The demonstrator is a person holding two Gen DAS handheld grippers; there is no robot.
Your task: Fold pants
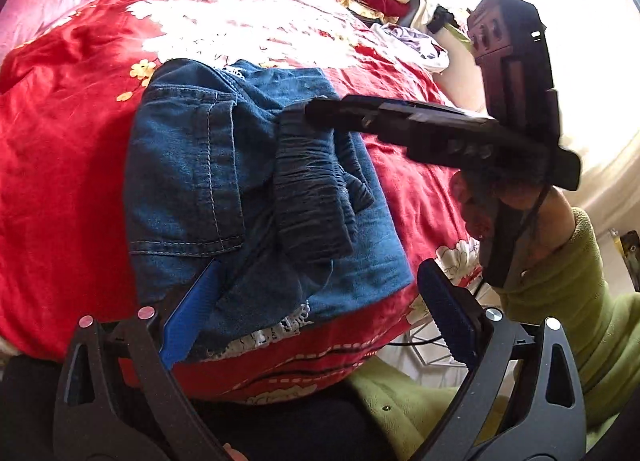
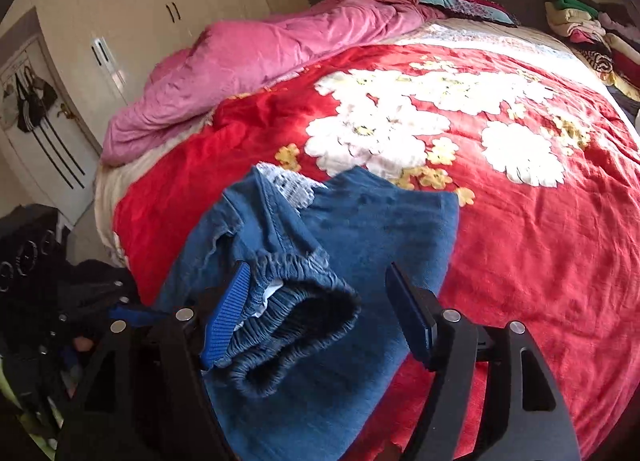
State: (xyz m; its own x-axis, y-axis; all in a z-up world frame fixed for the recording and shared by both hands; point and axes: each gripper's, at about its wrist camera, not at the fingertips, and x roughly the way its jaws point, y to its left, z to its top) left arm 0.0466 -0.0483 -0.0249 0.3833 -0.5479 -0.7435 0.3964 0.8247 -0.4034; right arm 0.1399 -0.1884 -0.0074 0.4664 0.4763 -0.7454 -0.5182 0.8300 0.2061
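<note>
**On the bed: pants folded, tools releasing**

On the red floral bedspread (image 2: 540,245), near the bed's edge, the blue denim pants with lace-trimmed hems (image 1: 192,165) lie folded into a compact bundle, the dark elastic waistband (image 2: 296,317) on top. The fold appears largely complete; only tidying or a final fold seems left.

The left tool (image 1: 316,313) angles downward over the bundle's near edge, jaws spread, gripping nothing. The right tool (image 2: 320,313) straddles the waistband, jaws parted, one pad touching the cloth without clamping.

Folded blue denim pants (image 1: 224,181) on bed
</note>
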